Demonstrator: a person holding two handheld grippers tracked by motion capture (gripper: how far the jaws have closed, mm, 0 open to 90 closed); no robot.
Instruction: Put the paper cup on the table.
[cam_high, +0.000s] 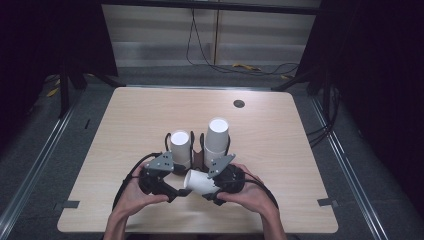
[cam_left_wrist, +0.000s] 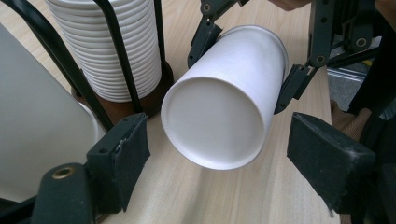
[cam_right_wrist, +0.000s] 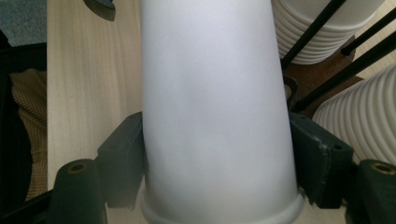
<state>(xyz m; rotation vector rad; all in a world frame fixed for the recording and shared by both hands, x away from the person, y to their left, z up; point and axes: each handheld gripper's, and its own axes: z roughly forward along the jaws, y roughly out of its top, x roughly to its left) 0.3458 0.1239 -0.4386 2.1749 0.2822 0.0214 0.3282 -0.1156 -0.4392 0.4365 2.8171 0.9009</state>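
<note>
Above the desk (cam_high: 125, 120), my right tool (cam_high: 212, 187) pinches the light, crushable cup (cam_high: 200, 182) near its rim; left tool (cam_high: 175, 190) gapes wide.

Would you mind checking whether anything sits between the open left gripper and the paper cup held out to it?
Nothing visible does. The cup, clamped by the right gripper, points its base at the left gripper, whose open jaws flank only bare table.

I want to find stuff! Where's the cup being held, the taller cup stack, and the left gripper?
Cup (cam_left_wrist: 219, 116), left gripper view, on its base.
Taller cup stack (cam_high: 217, 134), high view, its side.
Left gripper (cam_left_wrist: 215, 161), left gripper view, between its jaws.
</note>
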